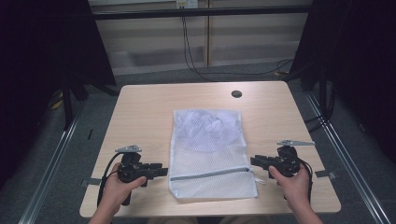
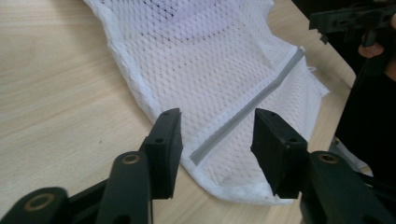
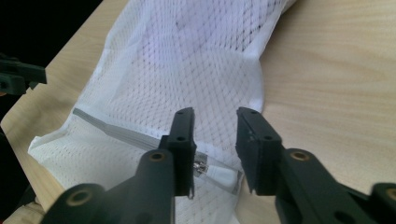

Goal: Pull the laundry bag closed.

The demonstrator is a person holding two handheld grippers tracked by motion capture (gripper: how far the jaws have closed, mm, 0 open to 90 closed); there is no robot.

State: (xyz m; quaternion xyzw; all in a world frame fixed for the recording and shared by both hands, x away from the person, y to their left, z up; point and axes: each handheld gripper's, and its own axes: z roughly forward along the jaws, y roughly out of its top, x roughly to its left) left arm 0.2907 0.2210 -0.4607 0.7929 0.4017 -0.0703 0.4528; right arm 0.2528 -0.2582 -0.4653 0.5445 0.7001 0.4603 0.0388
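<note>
A white mesh laundry bag (image 1: pixel 208 149) lies flat in the middle of the table, with a grey zipper (image 1: pixel 210 174) running across near its front end. My left gripper (image 1: pixel 161 170) sits just left of the bag, pointing at the zipper's left end (image 2: pixel 201 151); its jaws stand apart with only the bag's edge lying below them. At the bag's right edge my right gripper (image 1: pixel 254 162) points inward, its jaws parted above the zipper pull (image 3: pixel 215 175) with its white tab. Neither gripper's pads press on anything.
The light wooden table (image 1: pixel 140 116) has a small round dark hole (image 1: pixel 236 94) near its far edge. Black frame posts and cables stand beyond the table. The person's hands come in at the front edge, left and right of the bag.
</note>
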